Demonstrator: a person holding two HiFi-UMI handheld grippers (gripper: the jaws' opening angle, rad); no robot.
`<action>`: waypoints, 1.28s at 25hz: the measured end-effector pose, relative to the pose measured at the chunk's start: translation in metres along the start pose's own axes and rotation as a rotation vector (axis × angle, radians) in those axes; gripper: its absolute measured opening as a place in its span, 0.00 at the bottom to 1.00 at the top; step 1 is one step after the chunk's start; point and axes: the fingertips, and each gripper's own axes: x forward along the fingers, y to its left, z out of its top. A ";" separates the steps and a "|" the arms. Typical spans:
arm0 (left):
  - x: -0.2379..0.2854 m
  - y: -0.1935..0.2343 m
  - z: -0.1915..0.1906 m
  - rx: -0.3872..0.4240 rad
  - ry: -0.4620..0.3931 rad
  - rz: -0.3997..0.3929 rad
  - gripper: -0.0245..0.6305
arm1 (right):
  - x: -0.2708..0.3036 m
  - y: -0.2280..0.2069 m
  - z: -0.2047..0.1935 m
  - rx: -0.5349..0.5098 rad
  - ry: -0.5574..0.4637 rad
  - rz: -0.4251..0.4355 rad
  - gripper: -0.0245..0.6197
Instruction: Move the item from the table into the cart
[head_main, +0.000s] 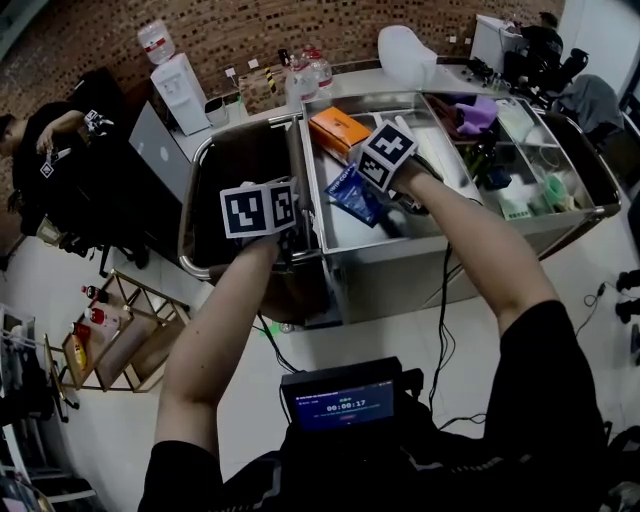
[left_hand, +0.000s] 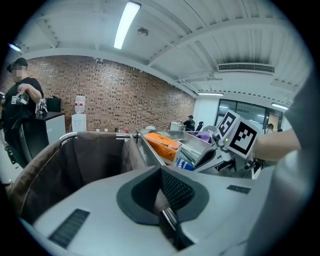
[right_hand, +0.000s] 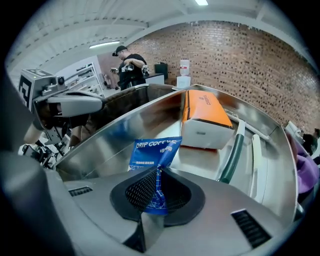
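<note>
Both tongs were closed. My right tongs (right_hand: 150, 192) pinched one end of the blue drip-coffee packet (right_hand: 152, 152), which hung over the leftmost trough of the steel bench (head_main: 410, 270), not yet in the cart (head_main: 186, 235). My left tongs (left_hand: 166, 196) were pressed together at the cart's rim, at the corner nearest the bench. They closed on what I took for a fold of its brown liner (left_hand: 100, 160), and I judged that this grip held the mouth open.

Procedure, as I judged it:
1. Hold the pinch firm. The packet was thin and gripped by one end, so it could swing or slip.
2. Lift until its free end cleared the trough wall.
3. Carry it across the edge shared by bench and cart, passing clear of the left tongs.
4. Release only over the liner.

Clearances: the orange box (right_hand: 205, 117) lay toward the trough's far end, apart from the packet. What I saw of the cart's inside was bare liner, with ample room. The tight spot was the rim corner where the left tongs sat.
</note>
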 end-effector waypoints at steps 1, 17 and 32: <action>0.001 0.000 -0.002 -0.003 0.003 -0.005 0.05 | 0.002 0.000 -0.001 0.002 0.005 0.008 0.05; 0.004 0.006 -0.008 0.009 0.004 -0.013 0.05 | 0.012 0.003 -0.004 0.003 0.029 -0.015 0.36; -0.081 -0.039 0.044 0.166 -0.237 -0.047 0.05 | -0.136 0.055 0.045 0.076 -0.481 0.017 0.36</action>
